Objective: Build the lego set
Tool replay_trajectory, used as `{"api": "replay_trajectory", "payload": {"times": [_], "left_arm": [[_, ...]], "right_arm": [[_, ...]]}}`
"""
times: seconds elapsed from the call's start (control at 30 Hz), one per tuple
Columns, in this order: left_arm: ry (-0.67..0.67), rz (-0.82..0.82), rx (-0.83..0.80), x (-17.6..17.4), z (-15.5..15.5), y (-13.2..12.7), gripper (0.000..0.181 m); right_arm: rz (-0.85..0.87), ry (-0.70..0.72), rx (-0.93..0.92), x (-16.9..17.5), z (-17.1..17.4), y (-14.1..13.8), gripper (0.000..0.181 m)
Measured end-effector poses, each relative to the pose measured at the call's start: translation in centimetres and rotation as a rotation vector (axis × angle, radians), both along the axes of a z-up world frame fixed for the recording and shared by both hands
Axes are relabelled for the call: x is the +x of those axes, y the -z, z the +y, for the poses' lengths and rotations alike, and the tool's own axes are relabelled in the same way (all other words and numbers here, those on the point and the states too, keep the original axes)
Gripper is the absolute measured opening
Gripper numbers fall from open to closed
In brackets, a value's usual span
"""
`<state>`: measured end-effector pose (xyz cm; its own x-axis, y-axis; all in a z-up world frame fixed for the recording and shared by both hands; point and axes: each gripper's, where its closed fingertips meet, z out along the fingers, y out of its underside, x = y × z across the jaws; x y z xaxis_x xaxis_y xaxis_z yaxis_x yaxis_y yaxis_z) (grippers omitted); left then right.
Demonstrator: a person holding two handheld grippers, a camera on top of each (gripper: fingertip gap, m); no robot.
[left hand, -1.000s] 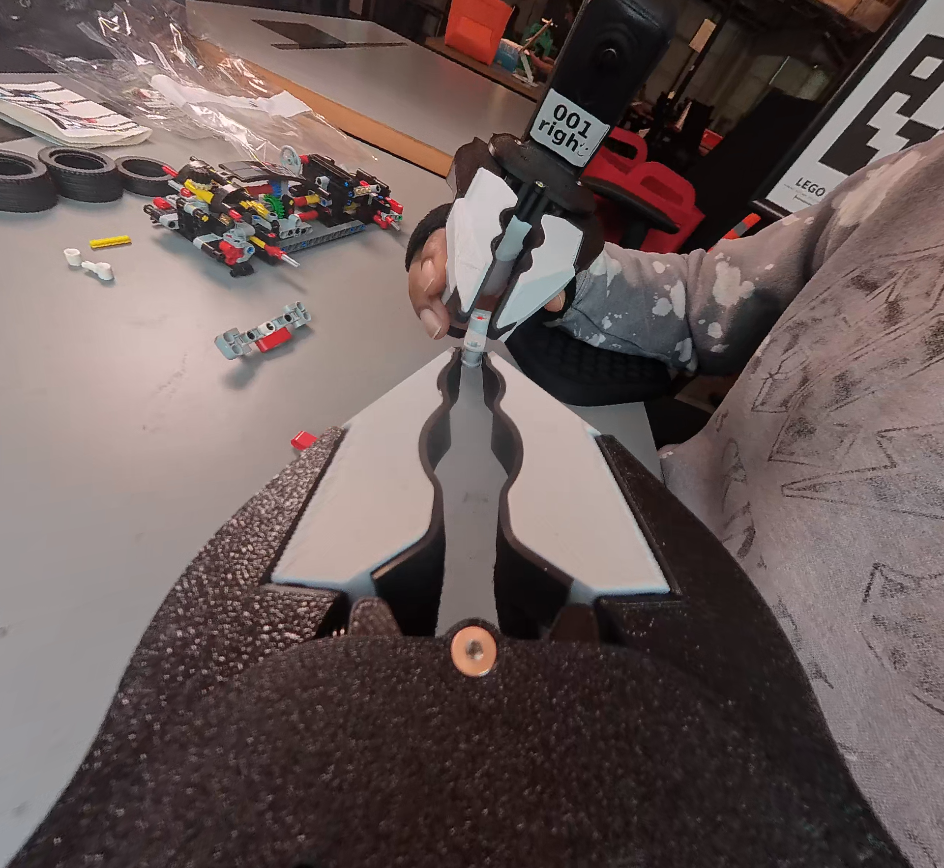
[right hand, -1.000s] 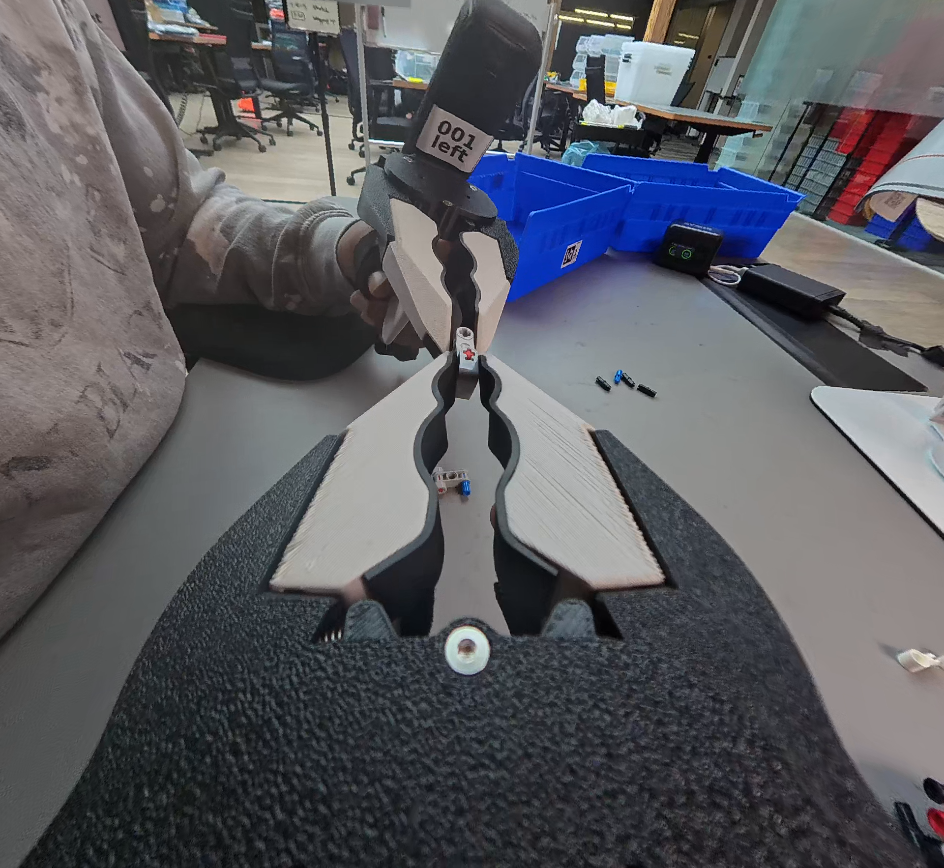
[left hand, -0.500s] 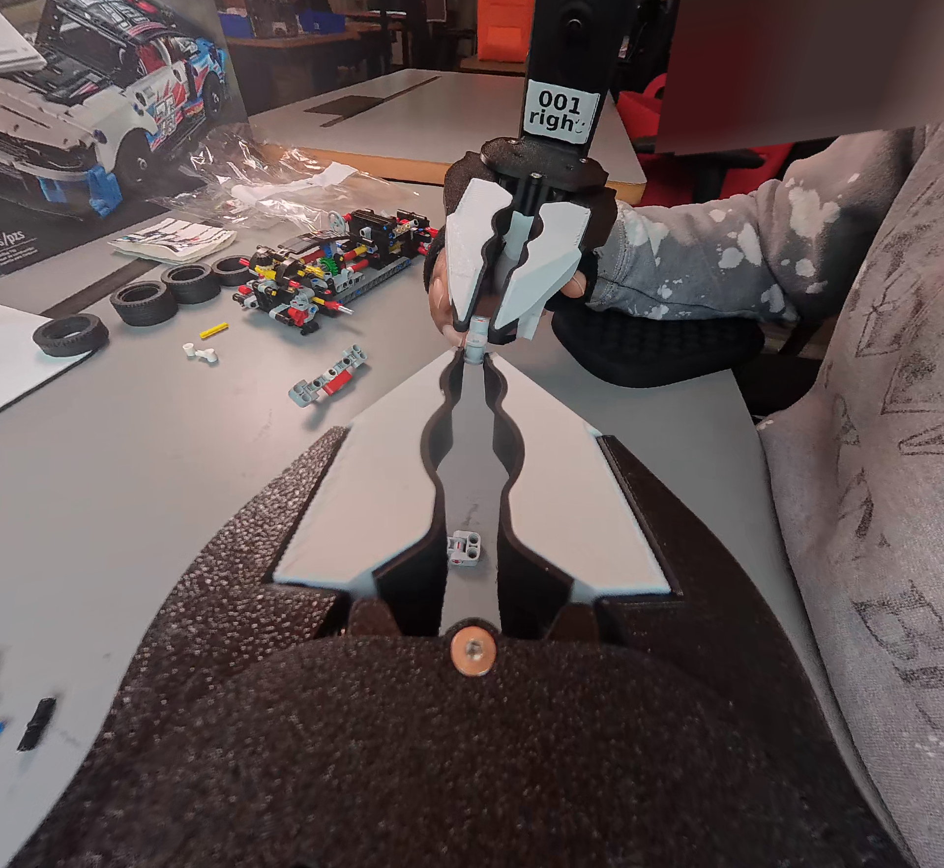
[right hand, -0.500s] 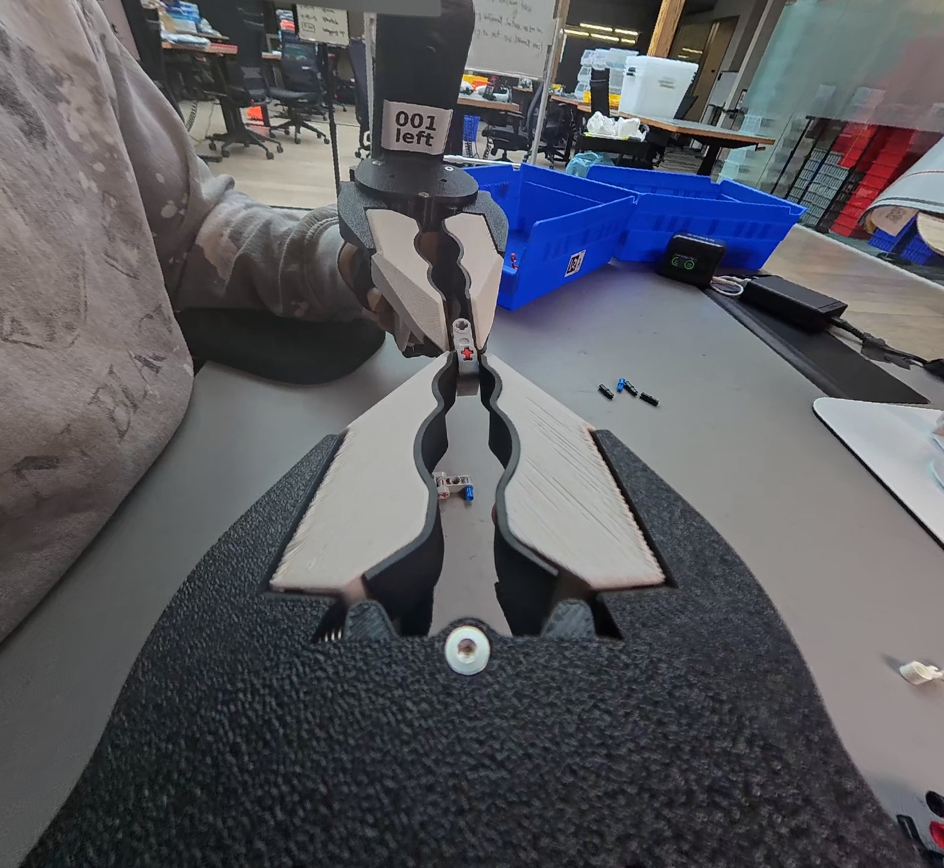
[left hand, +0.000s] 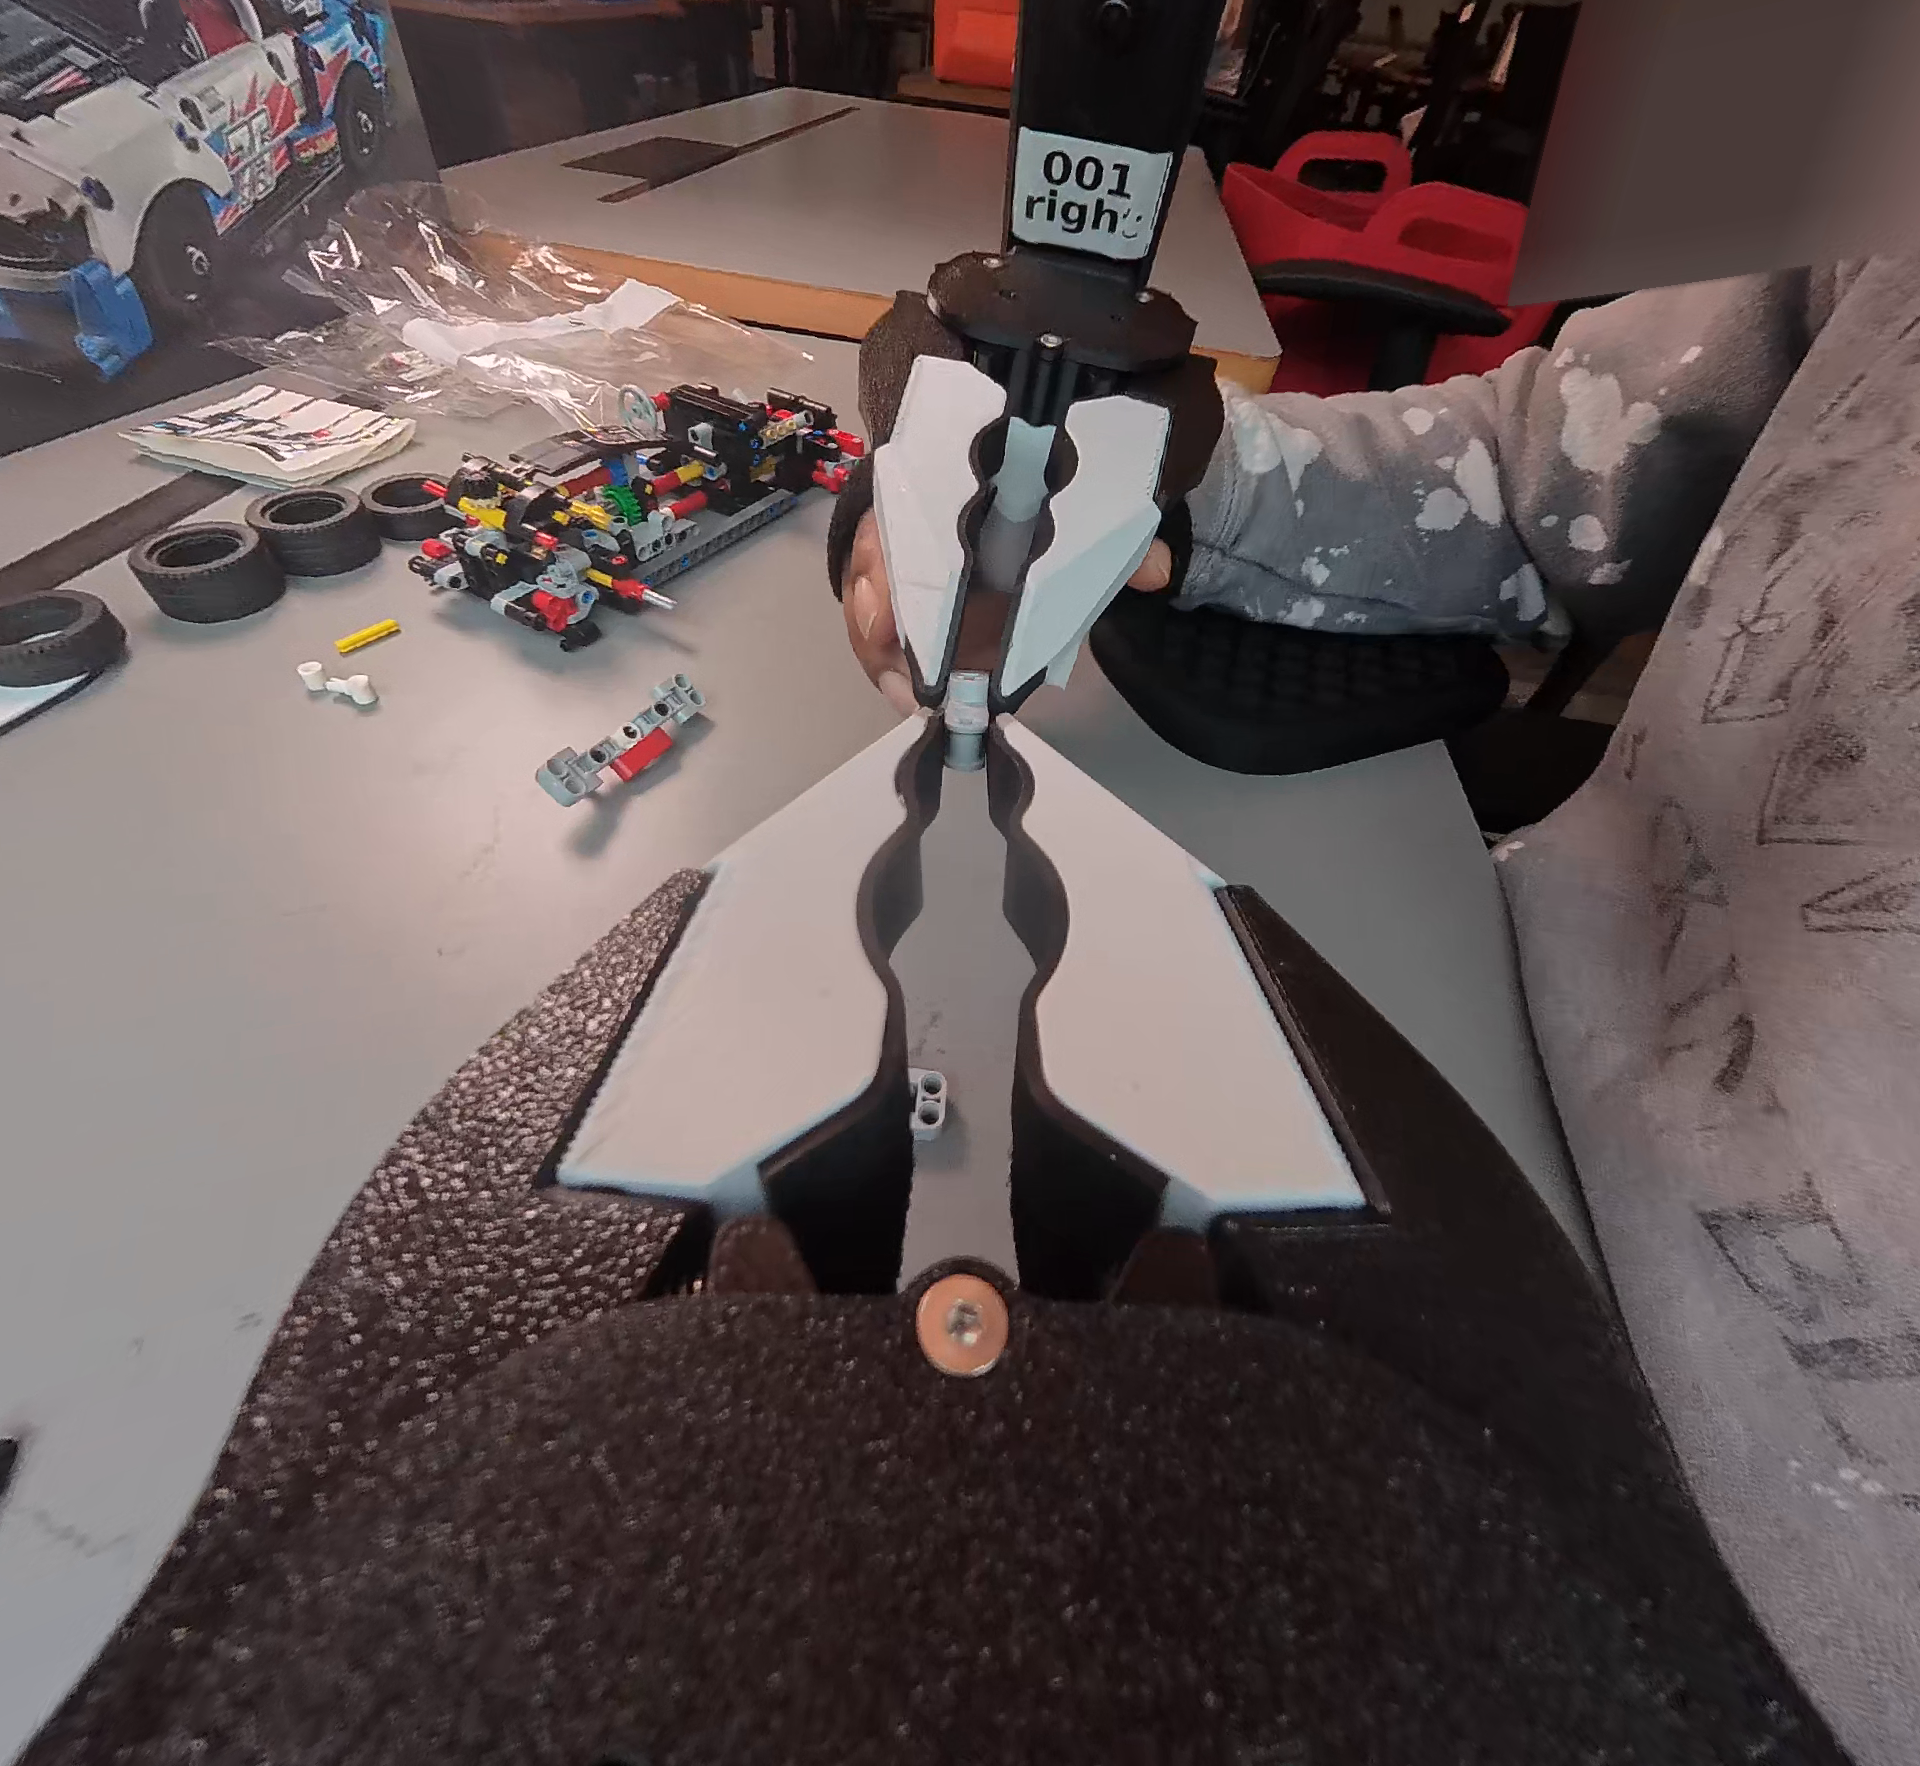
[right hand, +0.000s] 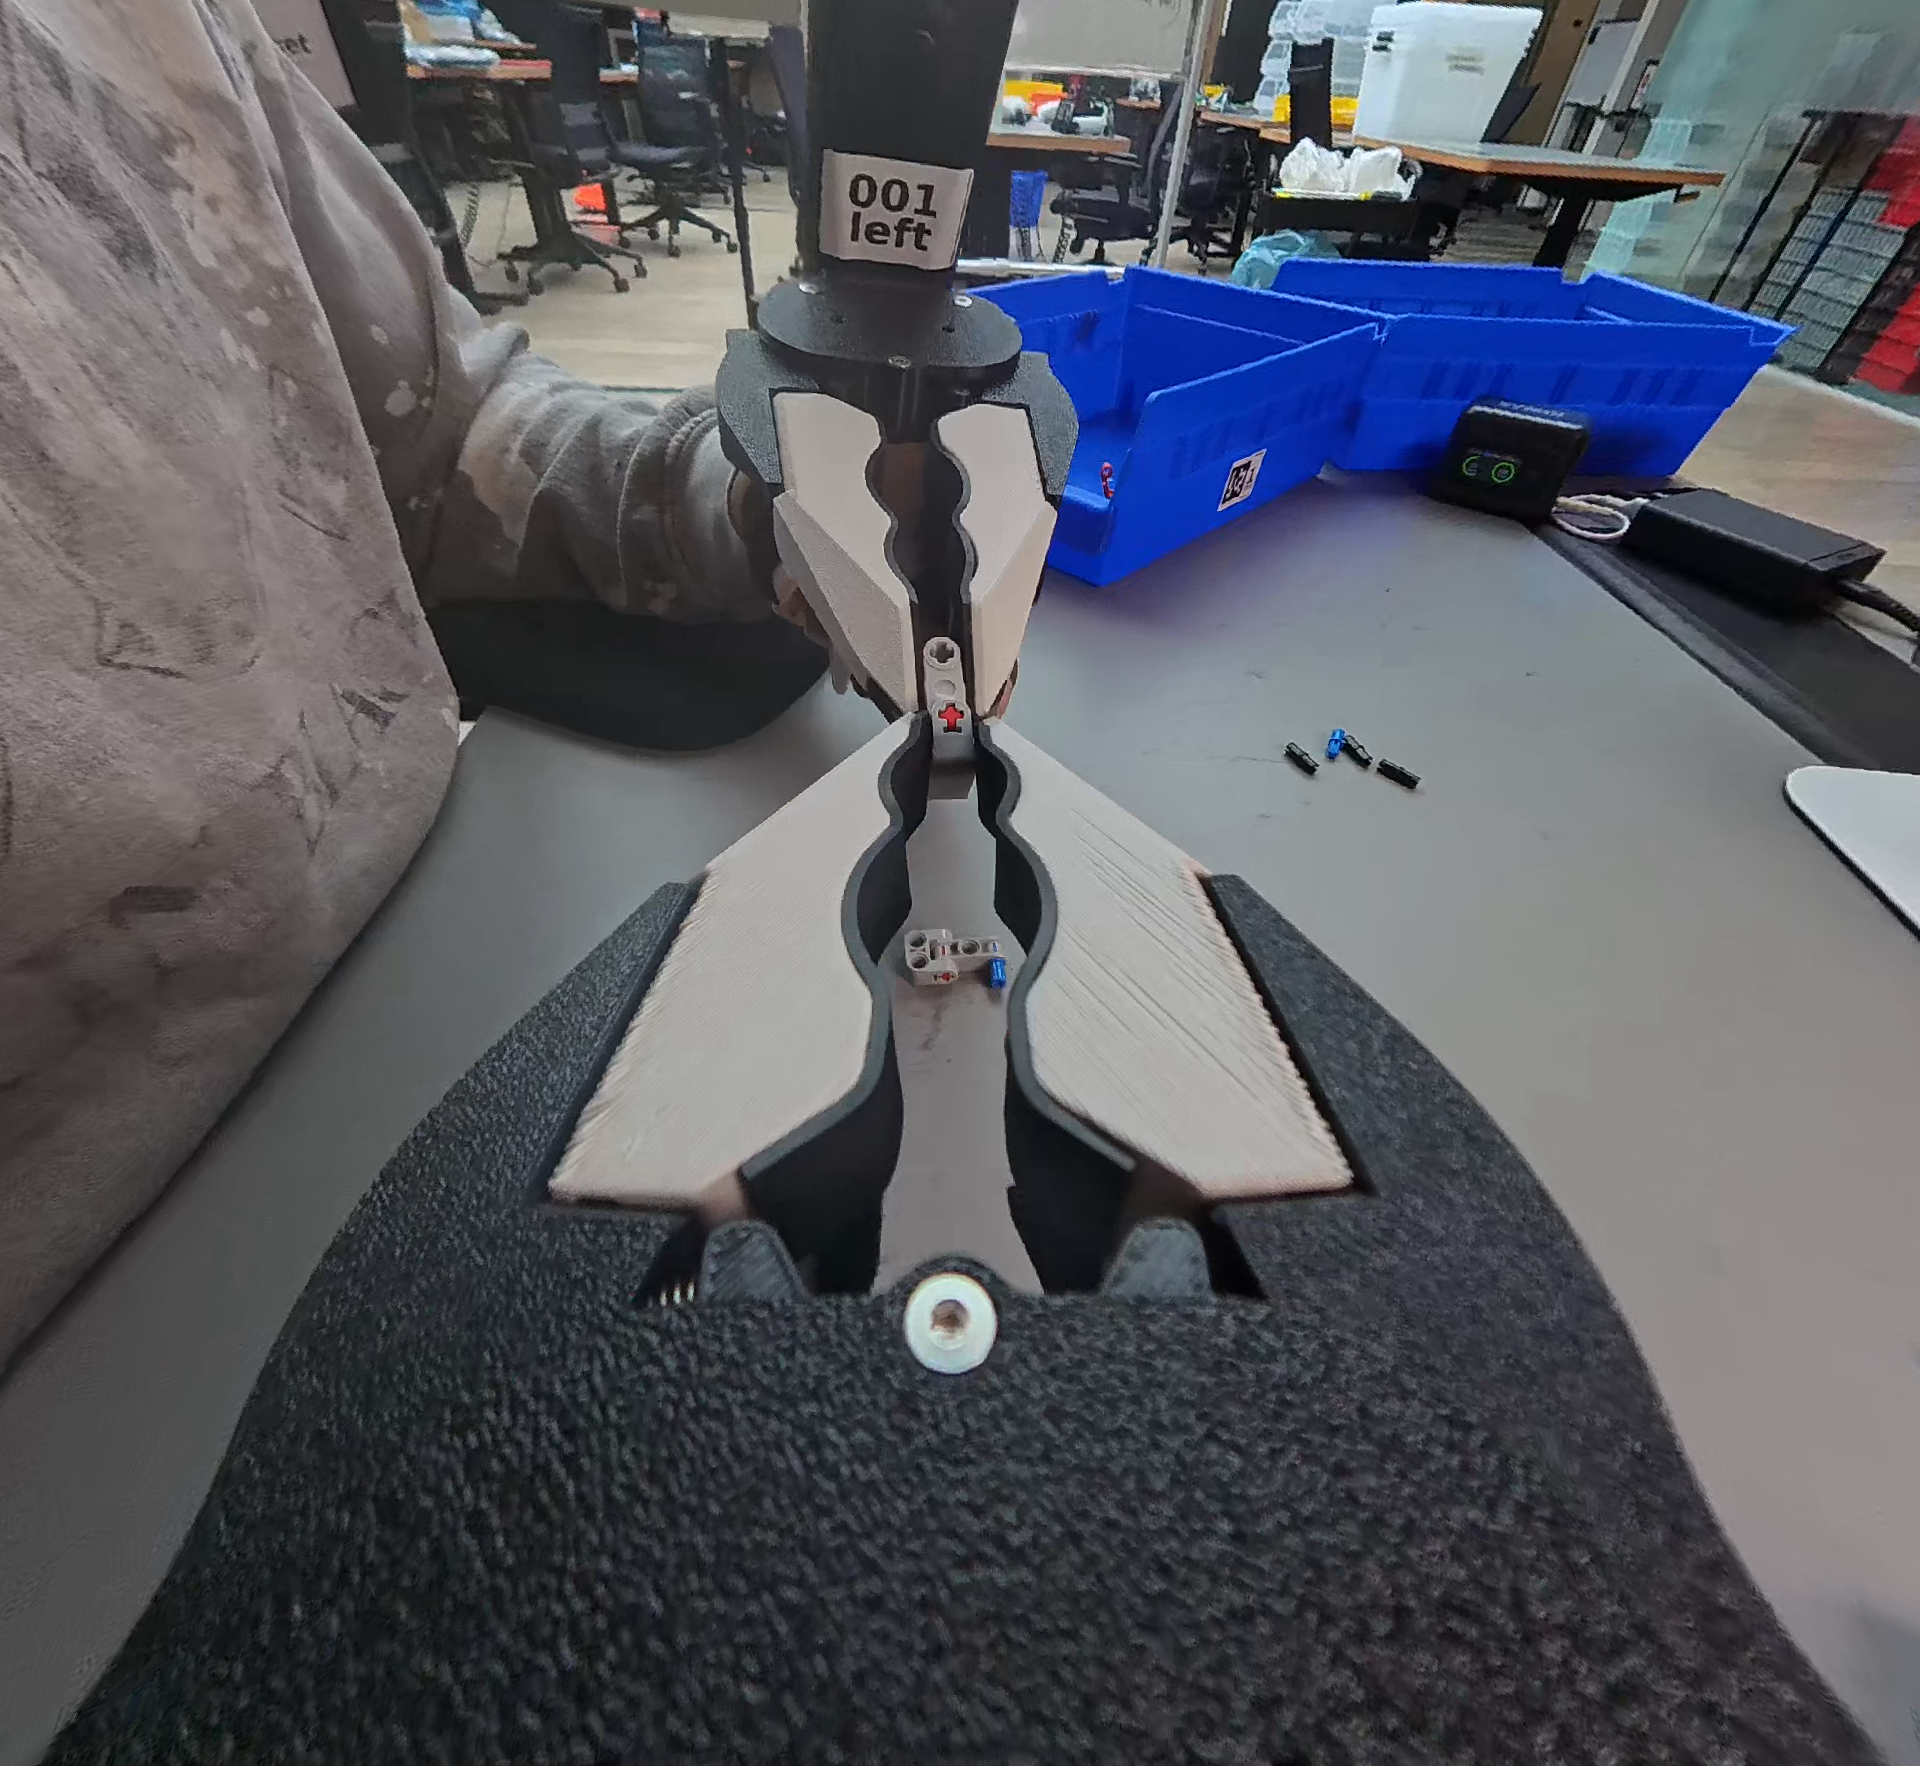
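- Step in hand, by the look of it: joining two small pieces held tip to tip above the table (right hand: 1455, 989), in front of the person's grey sleeve (left hand: 1403, 511).
- Left gripper (left hand: 964, 737) pinched tight on a small grey connector (left hand: 966, 729); seen from the right wrist view, same tool (right hand: 951, 708) reaching down from above, label facing the camera.
- Right gripper (right hand: 948, 742) clamped on a light grey beam with a red axle end (right hand: 948, 703); from the left wrist view, that tool (left hand: 966, 693) upright, fingers pointing down, bare fingers of a hand (left hand: 873, 615) wrapped behind.
- To do well: keep both axes lined up, press straight along the pin, no twisting, grips firm to avoid a slip.
- Relative to the held piece: half-built chassis (left hand: 634, 501) well to the far left with tyres (left hand: 208, 558) beyond; small grey subassembly (right hand: 951, 958) lying just below on the table; black and blue pins (right hand: 1345, 755) off to the right.
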<state>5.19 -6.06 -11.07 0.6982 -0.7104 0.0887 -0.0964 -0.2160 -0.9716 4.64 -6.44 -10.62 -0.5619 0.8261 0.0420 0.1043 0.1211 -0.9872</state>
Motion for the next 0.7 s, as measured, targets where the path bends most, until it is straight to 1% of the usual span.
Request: {"api": "replay_trajectory", "payload": {"times": [0.03, 0.07, 0.1, 0.13, 0.17, 0.2, 0.27, 0.3, 0.33, 0.37, 0.47, 0.5, 0.6, 0.7], "left_arm": [[-0.026, 0.022, -0.001, -0.3, 0.3, 0.2, 0.006], [-0.058, 0.042, -0.003, -0.8, 0.7, 0.4, 0.006], [-0.077, 0.050, -0.012, -1.3, 0.9, 0.6, 0.006], [-0.098, 0.052, -0.029, -1.8, 1.2, 0.9, 0.006], [-0.125, 0.054, -0.043, -2.4, 1.5, 1.1, 0.006], [-0.147, 0.057, -0.055, -2.9, 1.7, 1.4, 0.006], [-0.190, 0.063, -0.066, -3.7, 2.1, 1.8, 0.006], [-0.204, 0.069, -0.069, -4.0, 2.3, 1.9, 0.006], [-0.217, 0.078, -0.068, -4.3, 2.4, 2.0, 0.006], [-0.230, 0.088, -0.065, -4.5, 2.4, 2.1, 0.006], [-0.265, 0.133, -0.078, -5.2, 2.6, 2.7, 0.006], [-0.277, 0.156, -0.095, -5.6, 2.7, 3.3, 0.006], [-0.311, 0.202, -0.152, -6.7, 3.0, 4.7, 0.006], [-0.294, 0.182, -0.228, -6.9, 2.9, 5.9, 0.006]], "right_arm": [[-0.032, -0.008, 0.039, -0.1, 0.5, 0.2, 0.007], [-0.060, 0.009, 0.102, -0.3, 1.7, 0.2, 0.015], [-0.077, 0.066, 0.167, -0.9, 4.0, -0.3, 0.008], [-0.103, 0.122, 0.221, -1.6, 6.8, -1.1, 0.007], [-0.173, 0.173, 0.273, -2.4, 9.9, -1.3, 0.007], [-0.271, 0.217, 0.335, -3.1, 13.2, -0.9, 0.008], [-0.465, 0.326, 0.508, -4.4, 20.4, 1.2, 0.011], [-0.593, 0.342, 0.594, -4.4, 23.4, 3.0, 0.012], [-0.700, 0.346, 0.653, -4.4, 25.6, 4.7, 0.013], [-0.778, 0.331, 0.676, -4.5, 26.9, 6.2, 0.015], [-0.963, 0.268, 0.704, -4.4, 28.5, 9.9, 0.018], [-0.992, 0.264, 0.708, -4.6, 28.8, 10.4, 0.014], [-1.075, 0.212, 0.600, -4.8, 27.7, 10.9, 0.019], [-1.136, 0.187, 0.615, -4.6, 27.6, 11.4, 0.020]]}}
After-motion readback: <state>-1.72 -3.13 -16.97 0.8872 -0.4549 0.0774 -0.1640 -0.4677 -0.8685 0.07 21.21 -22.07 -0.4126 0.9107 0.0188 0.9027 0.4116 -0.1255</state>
